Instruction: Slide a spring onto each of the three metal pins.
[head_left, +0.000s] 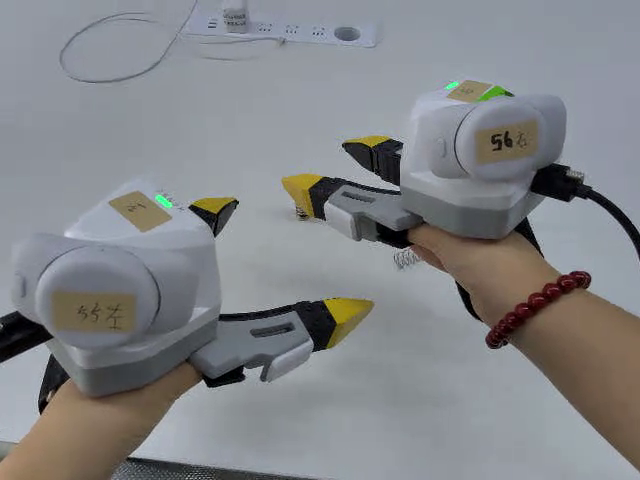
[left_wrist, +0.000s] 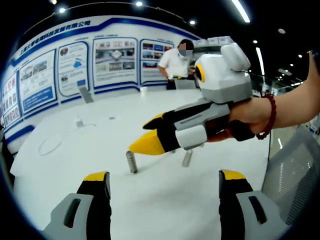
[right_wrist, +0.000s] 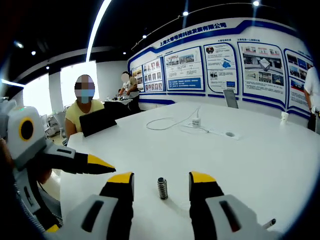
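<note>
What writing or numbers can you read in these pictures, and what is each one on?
"56" and a handwritten character I can't make out: tape label on the right gripper.
Probably "55" and another unclear handwritten character: tape sticker on the left gripper.
Chinese print on the wall boards: too small and blurred to read.

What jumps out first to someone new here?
The two open, yellow-tipped grippers: the left gripper low left in the head view, the right gripper upper right. A spring-covered pin stands upright ahead of the right gripper's tips; a loose spring lies on the table nearby.
</note>
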